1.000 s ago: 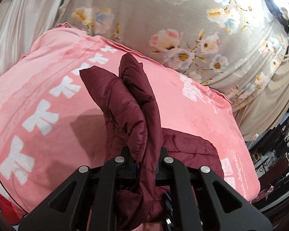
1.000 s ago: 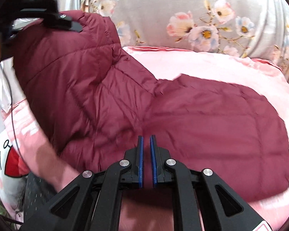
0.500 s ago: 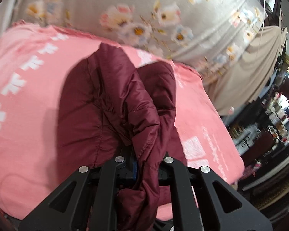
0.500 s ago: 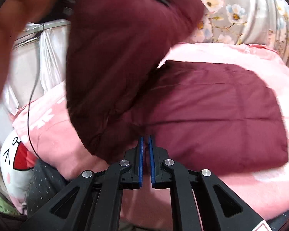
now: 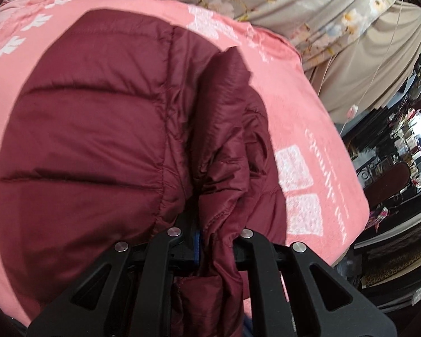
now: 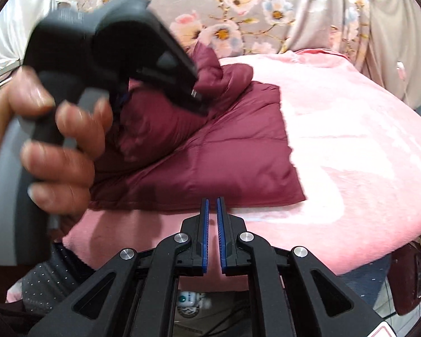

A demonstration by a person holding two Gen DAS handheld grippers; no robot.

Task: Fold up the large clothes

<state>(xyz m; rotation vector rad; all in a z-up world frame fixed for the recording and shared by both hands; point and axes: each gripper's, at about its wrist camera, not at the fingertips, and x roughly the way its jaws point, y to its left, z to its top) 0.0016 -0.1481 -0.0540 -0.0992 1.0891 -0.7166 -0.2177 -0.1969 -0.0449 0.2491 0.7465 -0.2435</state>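
Item under fold: a maroon quilted puffer jacket (image 6: 210, 151), lying on a pink blanket (image 6: 350, 154) spread over the bed. Its body is flat on the blanket, long axis running away from the person toward the floral sheet (image 6: 238, 14) at the back.

Left gripper (image 5: 214, 241): clamped on a bunched maroon fold, apparently a sleeve or side panel, which fills the gap between the jaws. In the right wrist view this gripper, with the hand (image 6: 50, 146) holding it, is above the left part of the jacket, with the pinched fabric heaped under it.

Right gripper (image 6: 212, 236): jaws nearly together, only a thin gap, nothing between them. It sits over bare blanket just short of the jacket's near hem.

Governing relation: the held fold is over the jacket body, and the flat panel extends to the right of it. The left gripper is therefore the nearer and the one placed to lay the fold down; the right is free to hold or smooth the near edge.

Risk, in my judgement: the puffy fill may spring back once released.
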